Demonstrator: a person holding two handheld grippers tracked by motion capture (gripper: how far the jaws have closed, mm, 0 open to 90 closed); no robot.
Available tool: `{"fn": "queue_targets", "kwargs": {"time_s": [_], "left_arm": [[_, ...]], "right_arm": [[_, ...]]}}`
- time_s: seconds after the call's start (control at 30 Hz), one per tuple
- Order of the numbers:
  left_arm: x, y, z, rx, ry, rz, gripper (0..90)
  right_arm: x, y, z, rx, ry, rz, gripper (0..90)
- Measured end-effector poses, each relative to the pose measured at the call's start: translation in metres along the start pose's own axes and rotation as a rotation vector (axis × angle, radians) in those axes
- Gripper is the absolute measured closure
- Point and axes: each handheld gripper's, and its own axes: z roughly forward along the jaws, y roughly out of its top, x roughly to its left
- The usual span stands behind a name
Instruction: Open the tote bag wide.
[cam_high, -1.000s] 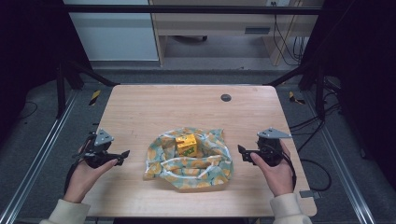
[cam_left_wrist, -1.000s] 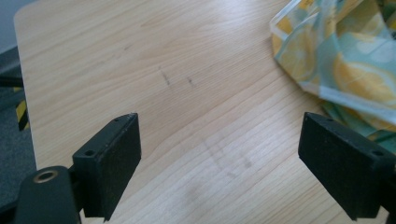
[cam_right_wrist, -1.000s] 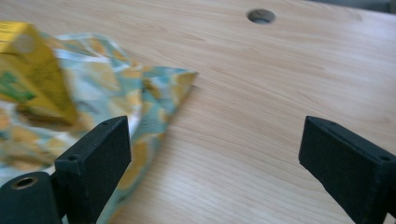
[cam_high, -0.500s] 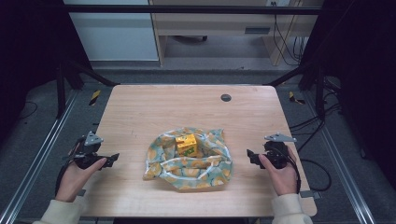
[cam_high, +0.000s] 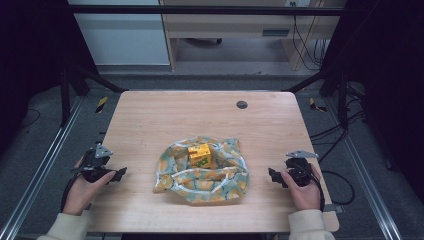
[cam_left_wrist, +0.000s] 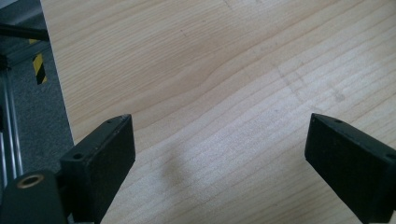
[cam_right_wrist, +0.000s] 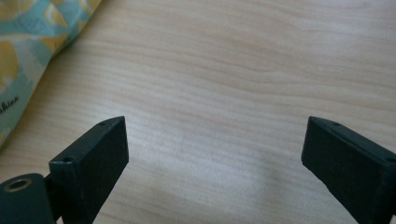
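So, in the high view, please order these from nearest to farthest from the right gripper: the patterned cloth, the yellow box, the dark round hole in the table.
Measured from the right gripper:
1. Patterned cloth: just to its left, its edge closest.
2. Yellow box: farther left, resting on the cloth's middle.
3. Dark round hole: toward the table's far edge.

No text can be read with certainty. The cloth (cam_right_wrist: 28, 51) carries small dark letters at its edge, too blurred to read. The yellow box (cam_high: 199, 155) has green print, also unreadable.

Dim room, evenly lit tabletop, soft shadows
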Motion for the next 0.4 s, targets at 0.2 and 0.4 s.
{"fn": "queue_targets", "kwargs": {"time_s": [0.2, 0.4], "left_arm": [[-0.003, -0.002, -0.004, -0.015, 0.018, -0.003, 7.8], [-0.009, -0.003, -0.007, -0.025, 0.013, -0.010, 7.8]], "right_arm": [[0.004, -0.009, -0.003, 0.015, -0.012, -0.031, 7.7], [0.009, -0.013, -0.004, 0.029, -0.013, -0.046, 7.9]]}}
